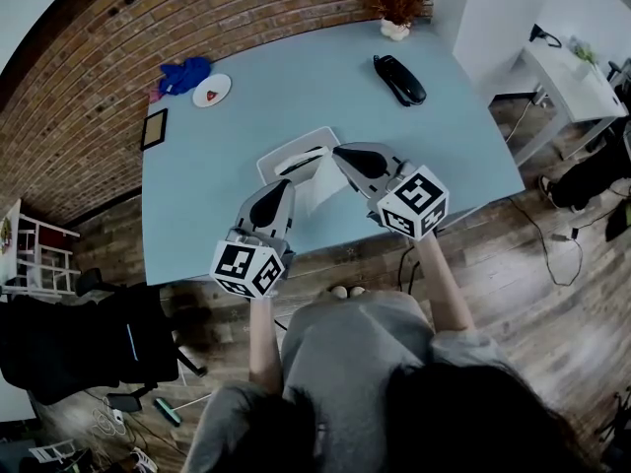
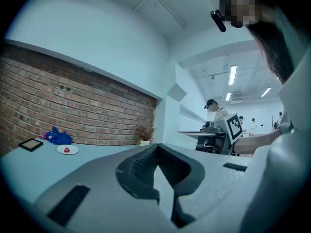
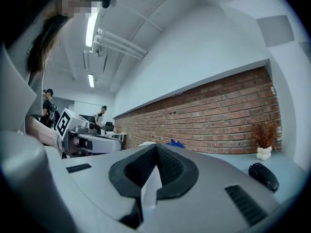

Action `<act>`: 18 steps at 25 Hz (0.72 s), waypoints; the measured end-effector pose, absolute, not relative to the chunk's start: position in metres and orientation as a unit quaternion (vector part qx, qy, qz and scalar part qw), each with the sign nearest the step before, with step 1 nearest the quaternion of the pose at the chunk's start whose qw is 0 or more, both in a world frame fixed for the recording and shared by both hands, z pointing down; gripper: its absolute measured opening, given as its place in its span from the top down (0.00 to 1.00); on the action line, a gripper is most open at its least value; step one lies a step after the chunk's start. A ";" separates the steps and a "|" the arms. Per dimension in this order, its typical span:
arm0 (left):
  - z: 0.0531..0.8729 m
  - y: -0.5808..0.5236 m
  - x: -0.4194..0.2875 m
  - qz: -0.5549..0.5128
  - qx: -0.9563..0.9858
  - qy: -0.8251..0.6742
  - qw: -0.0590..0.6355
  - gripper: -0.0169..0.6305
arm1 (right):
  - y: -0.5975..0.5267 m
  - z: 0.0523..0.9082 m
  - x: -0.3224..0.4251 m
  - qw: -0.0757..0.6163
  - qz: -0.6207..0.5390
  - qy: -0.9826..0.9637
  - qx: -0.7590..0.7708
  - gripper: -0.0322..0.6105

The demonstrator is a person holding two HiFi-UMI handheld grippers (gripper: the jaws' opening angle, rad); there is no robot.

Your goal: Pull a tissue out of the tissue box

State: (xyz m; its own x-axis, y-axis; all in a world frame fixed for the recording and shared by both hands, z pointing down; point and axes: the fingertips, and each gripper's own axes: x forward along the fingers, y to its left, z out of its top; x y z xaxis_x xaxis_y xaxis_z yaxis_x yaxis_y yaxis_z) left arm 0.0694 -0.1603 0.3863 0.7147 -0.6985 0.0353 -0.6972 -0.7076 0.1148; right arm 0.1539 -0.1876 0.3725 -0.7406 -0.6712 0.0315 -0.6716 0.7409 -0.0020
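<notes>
Right jaws: clenched on the tissue (image 3: 150,188); a white strip is seen pinched between the pads of the right gripper (image 3: 155,148).
Left jaws: brought together on the left gripper (image 2: 156,148); a pale sheet is wedged between the pads, seemingly the same tissue, though its tint is hard to tell from the table there.
Count: two grippers, one tissue, one tissue box, one handset, one plate, one cloth, one frame and one dried plant are counted.
Tissue place: in the head view it is spread between the two sets of tips, at 5 o'clock of the tissue box (image 1: 284,151) and just beside it.
Tissue look: white, thin, folded along one crease.
Box: white and low, set on the blue table (image 1: 296,77), at 12 o'clock of the left tips and 9 o'clock of the right tips.
Surroundings, from the box: black handset (image 1: 399,79) at 1 o'clock; plate (image 1: 212,90) and blue cloth (image 1: 185,74) at 10 o'clock; frame (image 1: 154,128) at 9 o'clock; dried plant (image 1: 396,13) at the far edge.
</notes>
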 end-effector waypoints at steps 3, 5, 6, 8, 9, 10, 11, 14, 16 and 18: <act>0.387 -0.157 0.073 -0.004 0.923 -0.379 0.059 0.97 | -0.184 0.372 0.154 0.012 0.005 -0.934 0.356 0.95; 0.387 -0.156 0.077 -0.004 0.923 -0.380 0.058 0.97 | -0.183 0.372 0.157 0.010 0.004 -0.935 0.354 0.95; 0.386 -0.156 0.079 -0.004 0.923 -0.380 0.057 0.97 | -0.183 0.371 0.159 0.009 0.003 -0.936 0.353 0.95; 0.385 -0.155 0.082 -0.004 0.923 -0.381 0.053 0.97 | -0.182 0.369 0.161 0.008 0.000 -0.936 0.352 0.95; 0.384 -0.155 0.083 -0.005 0.923 -0.381 0.052 0.97 | -0.182 0.368 0.162 0.008 -0.002 -0.936 0.351 0.95; 0.383 -0.154 0.084 -0.005 0.923 -0.381 0.050 0.97 | -0.181 0.367 0.163 0.008 -0.004 -0.936 0.351 0.95; 0.382 -0.153 0.084 -0.006 0.923 -0.382 0.049 0.97 | -0.180 0.366 0.164 0.008 -0.006 -0.936 0.351 0.95; 0.380 -0.152 0.085 -0.006 0.922 -0.384 0.047 0.97 | -0.179 0.364 0.165 0.008 -0.009 -0.937 0.349 0.95; 0.380 -0.153 0.086 -0.006 0.922 -0.384 0.046 0.97 | -0.180 0.363 0.165 0.006 -0.010 -0.937 0.349 0.95; 0.379 -0.154 0.087 -0.006 0.922 -0.385 0.046 0.97 | -0.181 0.363 0.167 0.006 -0.011 -0.937 0.348 0.95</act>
State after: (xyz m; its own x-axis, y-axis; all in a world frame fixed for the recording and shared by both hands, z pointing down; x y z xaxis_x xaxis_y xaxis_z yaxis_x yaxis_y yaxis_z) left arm 0.0875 -0.1542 0.3794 0.7036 -0.7102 0.0237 -0.7090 -0.6995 0.0893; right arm 0.1666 -0.1812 0.3628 -0.7578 -0.6525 0.0033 -0.6522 0.7576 0.0254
